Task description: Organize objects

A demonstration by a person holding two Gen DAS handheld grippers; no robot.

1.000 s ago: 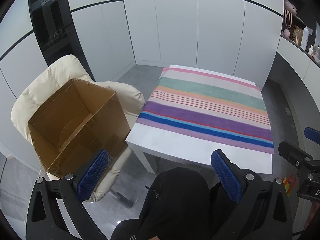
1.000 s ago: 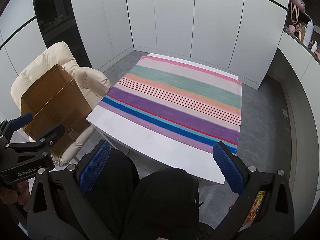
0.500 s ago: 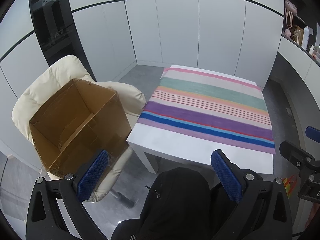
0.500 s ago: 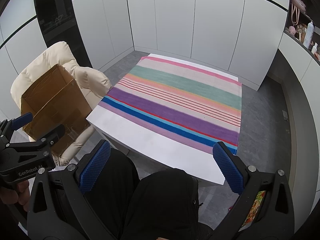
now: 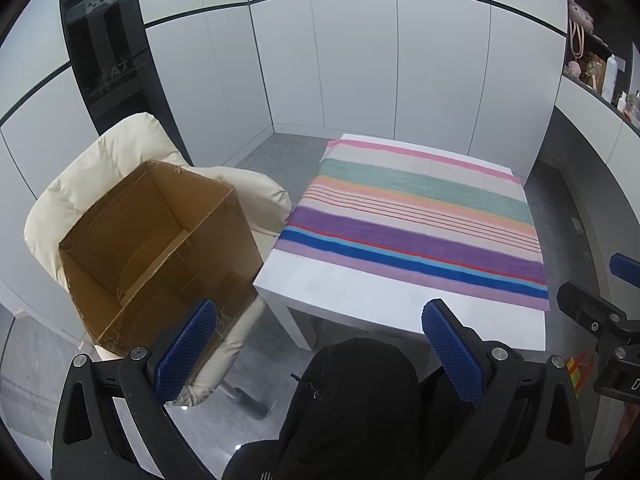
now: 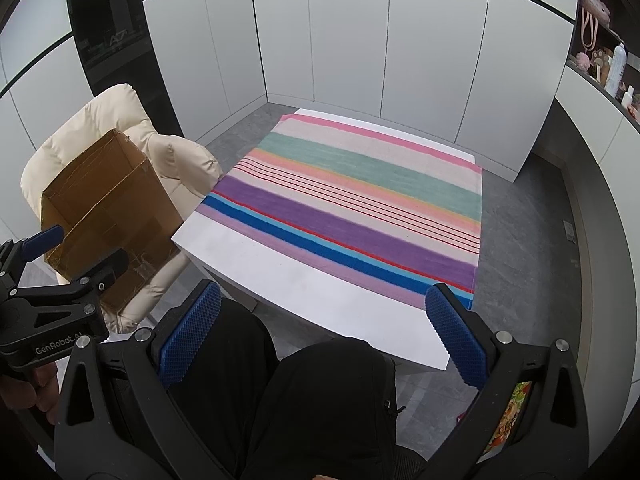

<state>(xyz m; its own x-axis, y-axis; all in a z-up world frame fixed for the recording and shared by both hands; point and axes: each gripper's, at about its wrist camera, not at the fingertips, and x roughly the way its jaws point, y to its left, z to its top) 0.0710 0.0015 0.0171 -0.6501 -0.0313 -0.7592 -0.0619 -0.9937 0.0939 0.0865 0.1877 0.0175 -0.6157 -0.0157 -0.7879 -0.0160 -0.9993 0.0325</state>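
So far, nothing in hand. Far left: empty cardboard box (image 5: 160, 248) tilted on cream chair (image 5: 100, 168), just beside white table (image 5: 360, 300). Striped cloth (image 5: 416, 220) on table bare, no objects on it. Left gripper (image 5: 320, 354) jaws wide, empty, over person's lap. Right gripper (image 6: 324, 334) likewise wide, empty. Colourful items (image 6: 506, 416) on floor far right, partly hidden. Judged step: start. Next move likely calls for reaching down right to them.

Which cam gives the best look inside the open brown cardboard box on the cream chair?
Left wrist. It looks down into the open brown cardboard box, showing the inner walls and taped floor, with nothing visible inside. The right wrist view sees that box more side-on, mostly outer wall, with the left gripper overlapping its lower corner.
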